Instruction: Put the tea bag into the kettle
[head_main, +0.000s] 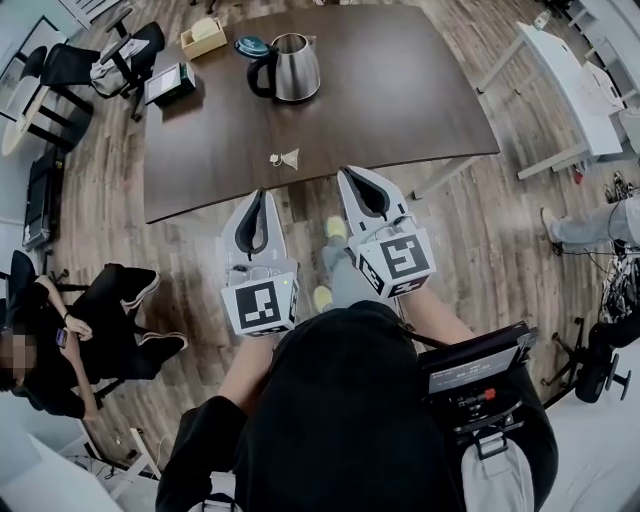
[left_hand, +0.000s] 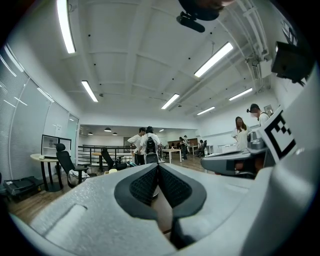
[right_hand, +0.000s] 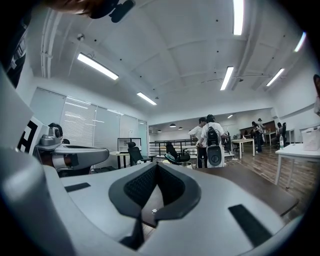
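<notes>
A steel kettle (head_main: 291, 67) with a black handle stands at the far middle of the dark wooden table (head_main: 400, 100). The small white tea bag (head_main: 287, 158) lies on the table nearer to me, with its string trailing left. Both grippers hover just off the table's near edge, pointing at it, and hold nothing. My left gripper (head_main: 263, 193) is shut, below and slightly left of the tea bag. My right gripper (head_main: 346, 172) is shut too, to the right of the tea bag. In the right gripper view the tea bag (right_hand: 154, 210) shows as a white speck below the closed jaws.
A teal lid (head_main: 251, 46), a wooden box (head_main: 203, 38) and a dark box (head_main: 170, 83) sit on the table's far left. Office chairs (head_main: 120, 55) stand beyond. A person sits on the floor at the left (head_main: 70, 340). A white desk (head_main: 560, 75) is at the right.
</notes>
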